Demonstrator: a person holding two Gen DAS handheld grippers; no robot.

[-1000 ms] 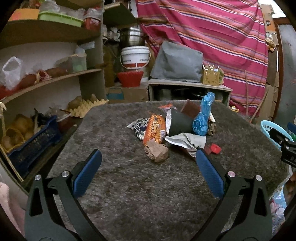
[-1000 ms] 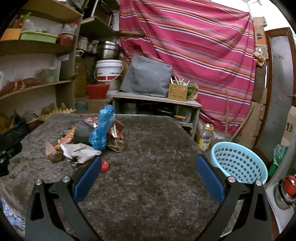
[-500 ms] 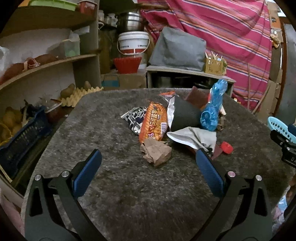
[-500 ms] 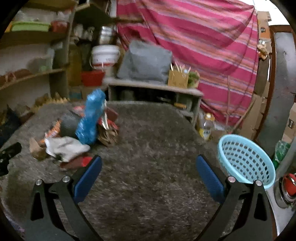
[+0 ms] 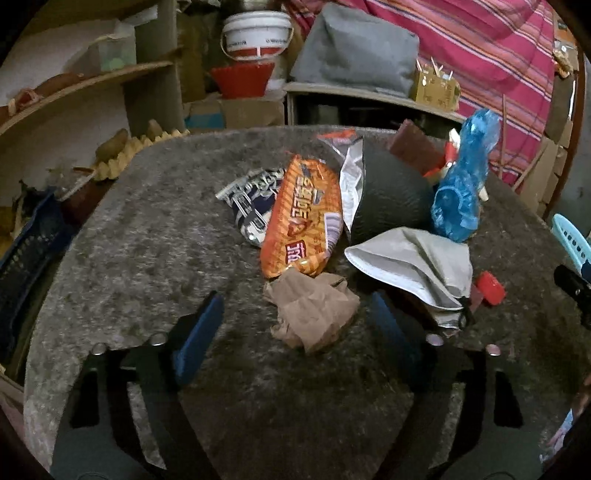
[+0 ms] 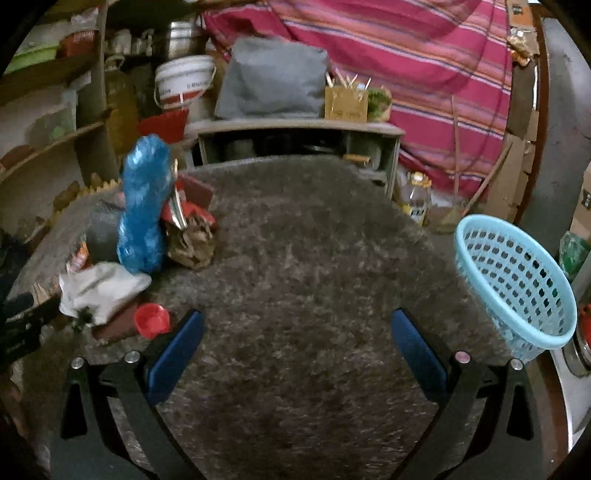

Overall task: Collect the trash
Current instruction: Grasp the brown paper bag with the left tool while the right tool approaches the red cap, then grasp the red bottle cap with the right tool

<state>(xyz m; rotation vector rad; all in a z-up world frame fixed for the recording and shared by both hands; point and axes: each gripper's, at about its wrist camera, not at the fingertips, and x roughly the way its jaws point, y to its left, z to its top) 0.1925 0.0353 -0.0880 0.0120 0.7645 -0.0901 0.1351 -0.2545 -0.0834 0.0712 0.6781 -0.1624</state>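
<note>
A pile of trash lies on the grey fuzzy table (image 6: 314, 240): a crumpled brown paper (image 5: 312, 314), an orange snack packet (image 5: 303, 218), a black cup (image 5: 391, 199), a blue crushed bottle (image 5: 465, 184), a white wrapper (image 5: 413, 266) and a red cap (image 5: 489, 288). My left gripper (image 5: 295, 325) straddles the brown paper. Its jaws are closing, and the pads still stand clear of the paper. My right gripper (image 6: 295, 343) hangs open over bare table to the right of the pile, nothing between its fingers. A light blue basket (image 6: 517, 280) stands at the table's right edge.
Wooden shelves (image 5: 92, 85) with produce and a dark blue crate (image 5: 26, 258) run along the left. Behind the table are a low bench (image 6: 295, 127) with a grey cushion (image 6: 273, 77), a white bucket (image 5: 258, 35) and a striped cloth (image 6: 406, 55). An oil bottle (image 6: 417, 199) stands on the floor.
My left gripper came forward and down onto the pile; the brown paper now lies between its fingers, which have narrowed. My right gripper also advanced and dipped, still open.
</note>
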